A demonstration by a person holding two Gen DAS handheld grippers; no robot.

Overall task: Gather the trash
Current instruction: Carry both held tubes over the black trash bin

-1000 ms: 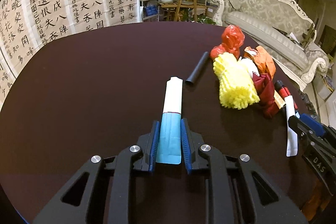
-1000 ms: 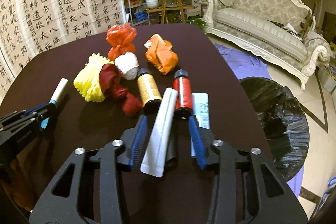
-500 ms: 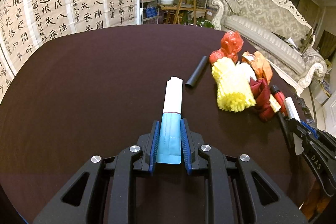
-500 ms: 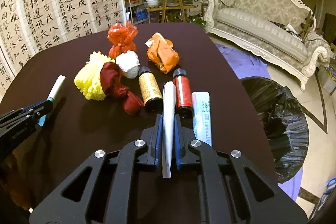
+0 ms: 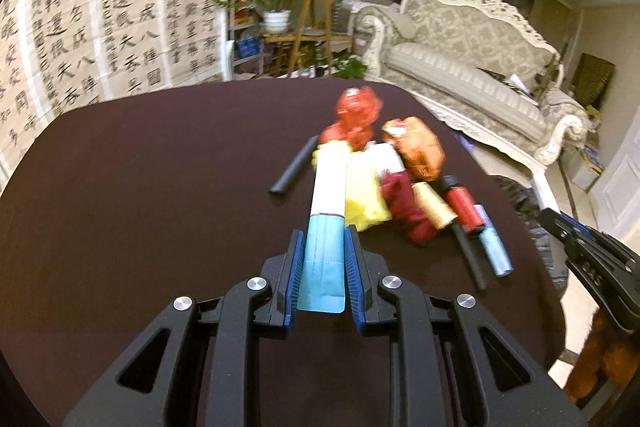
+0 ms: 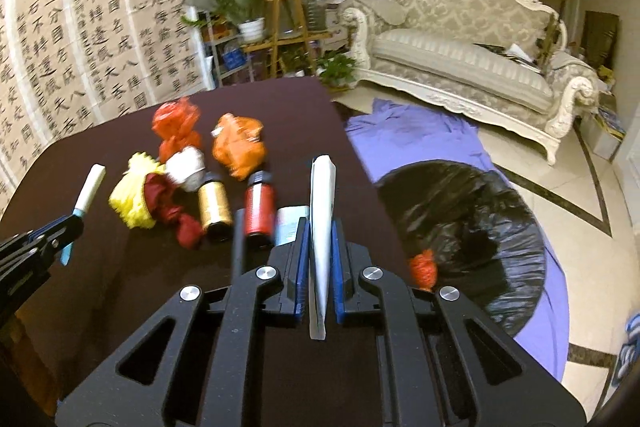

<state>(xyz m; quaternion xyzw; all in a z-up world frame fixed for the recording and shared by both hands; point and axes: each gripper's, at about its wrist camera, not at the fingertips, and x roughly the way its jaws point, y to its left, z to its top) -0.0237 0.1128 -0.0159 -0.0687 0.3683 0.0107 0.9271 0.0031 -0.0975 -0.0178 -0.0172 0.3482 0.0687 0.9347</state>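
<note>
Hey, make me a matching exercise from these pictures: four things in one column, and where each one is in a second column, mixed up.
Things:
1. blue and white packet
2. flat white packet
3. black bin bag
4. gold bottle

Places:
A. lying on the dark table, beside the red bottle
B. on the floor, off the table's edge
C. clamped in the left tongs
D. clamped edge-up in the right tongs

Pairs: 1-C, 2-D, 3-B, 4-A
</note>
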